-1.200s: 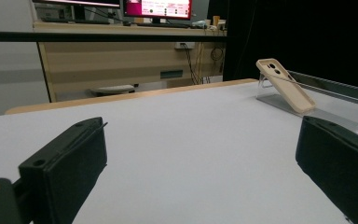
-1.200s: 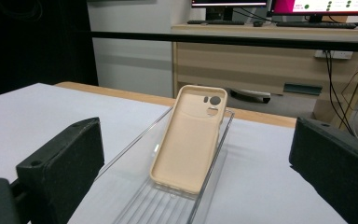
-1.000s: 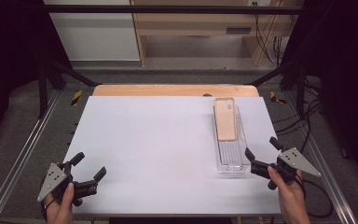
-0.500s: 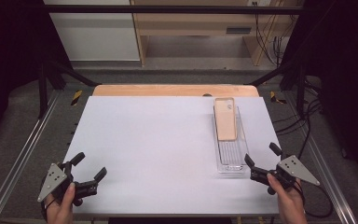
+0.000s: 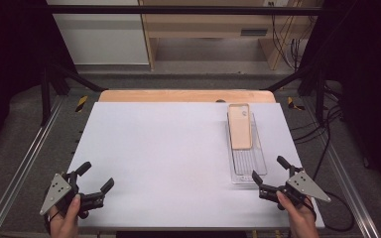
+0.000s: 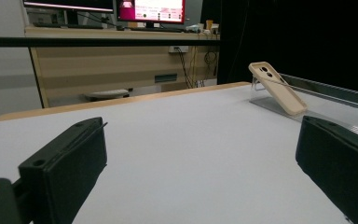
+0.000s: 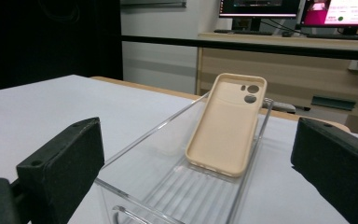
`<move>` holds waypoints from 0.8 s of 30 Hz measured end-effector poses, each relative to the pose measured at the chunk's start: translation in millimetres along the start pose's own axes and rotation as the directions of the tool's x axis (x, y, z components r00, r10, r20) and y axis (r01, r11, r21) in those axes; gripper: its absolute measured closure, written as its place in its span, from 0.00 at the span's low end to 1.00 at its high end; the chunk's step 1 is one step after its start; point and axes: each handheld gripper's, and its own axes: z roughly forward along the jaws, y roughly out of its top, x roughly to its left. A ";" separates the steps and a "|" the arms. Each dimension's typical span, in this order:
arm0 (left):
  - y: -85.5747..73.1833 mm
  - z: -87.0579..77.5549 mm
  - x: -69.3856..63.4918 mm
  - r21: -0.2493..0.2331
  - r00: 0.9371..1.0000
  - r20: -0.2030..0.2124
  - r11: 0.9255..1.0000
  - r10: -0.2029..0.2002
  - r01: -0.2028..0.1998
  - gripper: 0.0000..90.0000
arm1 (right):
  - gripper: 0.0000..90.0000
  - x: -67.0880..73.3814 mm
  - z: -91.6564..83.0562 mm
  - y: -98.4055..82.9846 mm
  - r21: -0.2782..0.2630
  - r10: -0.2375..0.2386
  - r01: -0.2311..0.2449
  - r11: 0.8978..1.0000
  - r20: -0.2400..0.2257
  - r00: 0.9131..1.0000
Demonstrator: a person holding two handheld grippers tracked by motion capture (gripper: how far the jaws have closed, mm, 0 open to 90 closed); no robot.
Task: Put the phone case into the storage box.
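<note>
White laminate covers the desk (image 5: 178,158), a broad rectangular top with a strip of pale wood along its far edge. At the near left corner a person's left hand (image 5: 64,220) holds the left gripper (image 5: 95,177), a black two-jaw tool with a grey three-cornered plate on top; its jaws stand wide apart with nothing between them, hovering just over the bare white surface and pointing toward the desk's far right. In the left gripper view the gripper (image 6: 200,154) frames empty tabletop, with the phone case (image 6: 278,87) seen far off near the right edge. Toward the right side of the desk lies a long clear plastic tray (image 5: 260,166), its length running from the near edge toward the far edge. Inside it a beige soft phone case (image 5: 240,126) leans tilted, its upper end with the camera cut-outs propped on the tray's far wall and its lower end resting on the ribbed tray floor. At the near right corner the right hand (image 5: 297,215) holds the right gripper (image 5: 269,169), jaws likewise spread apart and empty, just beside the tray's near end. In the right gripper view the gripper (image 7: 200,154) looks along the tray (image 7: 144,154) at the case (image 7: 223,130).
</note>
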 end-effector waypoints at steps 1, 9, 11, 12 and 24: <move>0.1 0.0 0.3 0.001 1.000 0.001 1.000 0.001 -0.001 0.02 | 0.03 1.1 0.7 -0.1 -0.002 0.001 -0.001 1.000 -0.007 1.000; 0.2 1.0 -0.6 -0.005 1.000 0.014 1.000 0.002 -0.002 0.02 | 0.03 8.3 9.8 -2.9 -0.008 -0.013 0.012 1.000 -0.038 0.999; 0.2 1.0 -0.5 -0.006 1.000 0.017 1.000 0.002 -0.002 0.02 | 0.03 10.6 12.7 -3.1 -0.007 -0.007 0.006 1.000 -0.051 0.999; 0.2 1.1 -0.4 -0.006 1.000 0.017 1.000 0.003 -0.003 0.02 | 0.03 11.4 13.7 -3.0 -0.005 -0.007 0.007 1.000 -0.054 0.999; -0.2 3.8 -1.6 -0.002 1.000 0.026 1.000 0.004 -0.004 0.02 | 0.04 18.6 29.9 5.1 0.001 0.012 -0.012 1.000 -0.076 0.997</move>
